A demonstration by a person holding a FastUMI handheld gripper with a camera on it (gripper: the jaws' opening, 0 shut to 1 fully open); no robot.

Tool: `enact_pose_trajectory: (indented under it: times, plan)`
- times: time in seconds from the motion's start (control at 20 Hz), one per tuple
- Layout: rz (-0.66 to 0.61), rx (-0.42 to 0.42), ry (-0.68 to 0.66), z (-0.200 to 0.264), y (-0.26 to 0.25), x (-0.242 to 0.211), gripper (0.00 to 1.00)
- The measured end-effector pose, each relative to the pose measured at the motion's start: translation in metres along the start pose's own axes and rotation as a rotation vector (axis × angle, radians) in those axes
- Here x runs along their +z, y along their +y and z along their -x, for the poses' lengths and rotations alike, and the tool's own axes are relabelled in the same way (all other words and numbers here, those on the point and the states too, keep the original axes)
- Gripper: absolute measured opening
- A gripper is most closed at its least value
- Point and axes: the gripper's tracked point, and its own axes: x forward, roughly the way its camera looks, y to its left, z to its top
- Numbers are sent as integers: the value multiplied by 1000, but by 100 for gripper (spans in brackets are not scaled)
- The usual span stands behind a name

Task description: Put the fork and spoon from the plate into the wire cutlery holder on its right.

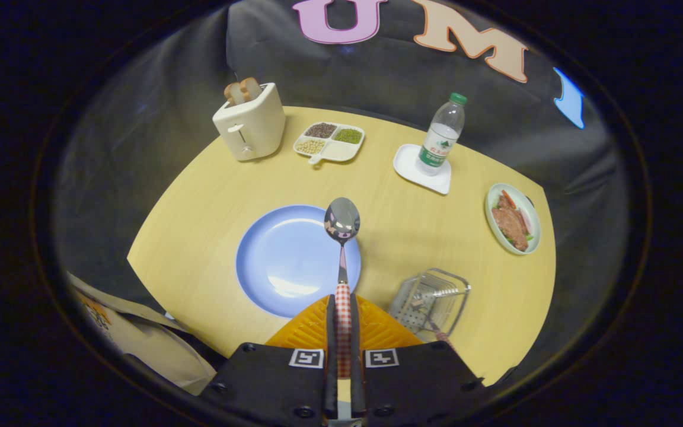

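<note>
My fingers (343,332) are clamped together on the red-and-white checked handle of the spoon (342,220), which sticks straight out ahead of them with its shiny bowl raised over the right rim of the blue plate (282,261). The plate lies bare at the near middle of the table (211,190). Just right of my fingers, by the near right edge, sits the wire cutlery holder (433,296); one checked-handled piece, the fork (430,323), lies in it already, its handle poking out toward me. Further along the right edge is one green-rimmed dish (513,218) of meat and vegetables. Toward the far edge stand one water bottle (442,134) with a green cap on a white tray (421,172), one white four-part dish (329,142) of grains and beans, and one cream toaster (251,121) with two slices of bread in its slots.
</note>
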Motion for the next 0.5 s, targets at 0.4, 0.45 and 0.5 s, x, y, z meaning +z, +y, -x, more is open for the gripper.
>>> enact_pose_trajectory:
  times: [0.4,0.45,0.5]
  plan:
    - [116,-58,159,31,-80,-23,11]
    - [141,-60,188,35,-87,-29,11]
    - [163,-64,218,38,-92,-34,11]
